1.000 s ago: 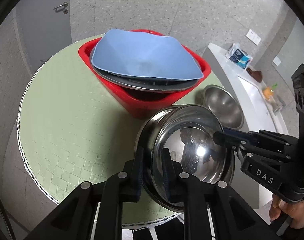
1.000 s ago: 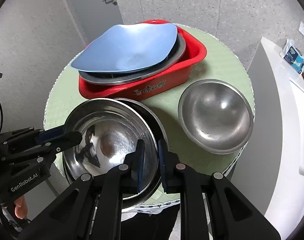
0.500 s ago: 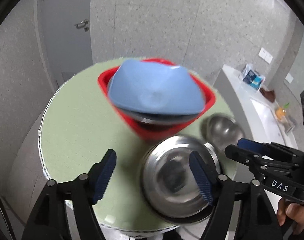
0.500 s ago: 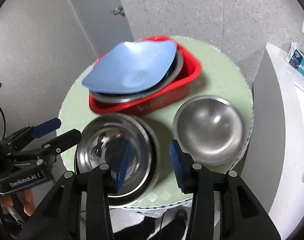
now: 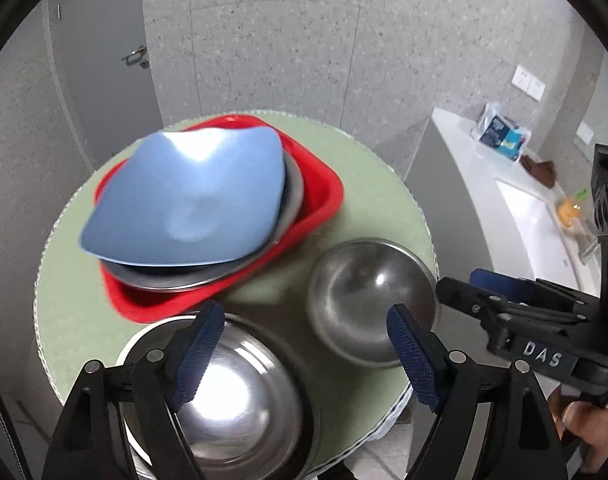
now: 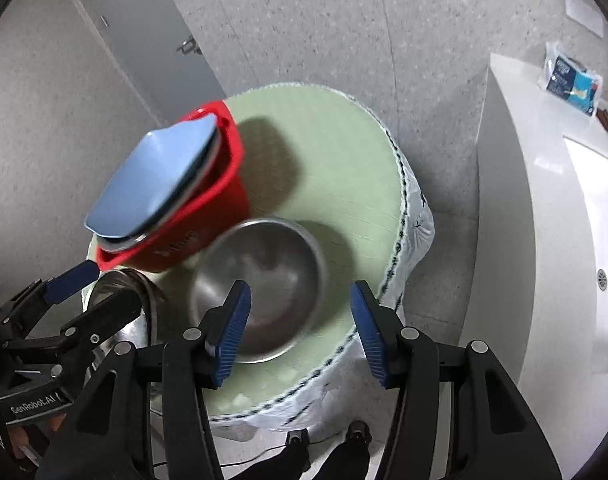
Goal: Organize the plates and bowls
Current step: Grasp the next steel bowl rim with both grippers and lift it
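In the left wrist view, the left gripper [image 5: 304, 352] is hovering over the near edge of the round table with the pale green cover [image 5: 375, 196]; its jaws are opening wide with nothing pinched between the blue pads. Below them, the large shiny steel bowl [image 5: 240, 400] is sitting on the table, apparently nested in a second one. The smaller round steel bowl [image 5: 367, 300] is resting just beside it to the right. Behind both, the red plastic tub [image 5: 323, 196] is holding a steel plate and the pale blue squarish plate [image 5: 188, 204], tilted on top. The right gripper [image 5: 459, 288] is showing at the right edge.

In the right wrist view, the right gripper [image 6: 300, 328] is opening too, gripping nothing, with the smaller steel bowl [image 6: 260, 288] lying below it, near the table's edge [image 6: 343, 160]. The red tub [image 6: 224, 200] is standing left of it.
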Demonstrator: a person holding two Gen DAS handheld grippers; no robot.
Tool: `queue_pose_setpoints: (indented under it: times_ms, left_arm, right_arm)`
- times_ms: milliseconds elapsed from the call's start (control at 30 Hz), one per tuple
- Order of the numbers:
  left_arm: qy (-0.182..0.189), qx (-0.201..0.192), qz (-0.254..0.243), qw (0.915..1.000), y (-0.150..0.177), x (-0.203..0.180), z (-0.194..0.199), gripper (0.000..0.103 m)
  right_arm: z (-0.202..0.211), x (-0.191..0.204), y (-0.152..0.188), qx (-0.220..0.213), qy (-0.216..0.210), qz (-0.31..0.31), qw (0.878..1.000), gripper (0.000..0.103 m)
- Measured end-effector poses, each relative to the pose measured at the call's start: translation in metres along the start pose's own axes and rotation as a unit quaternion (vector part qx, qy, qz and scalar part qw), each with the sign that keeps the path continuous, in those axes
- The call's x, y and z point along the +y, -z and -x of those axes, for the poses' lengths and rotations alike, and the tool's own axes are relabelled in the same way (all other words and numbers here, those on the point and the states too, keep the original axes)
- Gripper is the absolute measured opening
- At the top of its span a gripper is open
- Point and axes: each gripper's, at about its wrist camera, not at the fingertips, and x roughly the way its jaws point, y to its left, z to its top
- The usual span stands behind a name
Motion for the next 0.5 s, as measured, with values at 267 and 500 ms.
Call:
queue_pose_setpoints:
  times_ms: [267, 500]
  left_arm:
    - [-0.038, 0.039, 0.015, 0.9984, -0.018, -0.026, -0.045, 0.08]
    - [-0.064, 0.056, 0.008, 0.9963, -0.028, -0.041, -0.074, 0.079]
  right_arm:
    - [-0.032, -0.022, -0.001, 0.042, -0.041, 0.007, 0.998, 0.053]
    - [-0.052, -0.03, -0.005, 0.067, -0.076, 0.007, 0.995, 0.049]
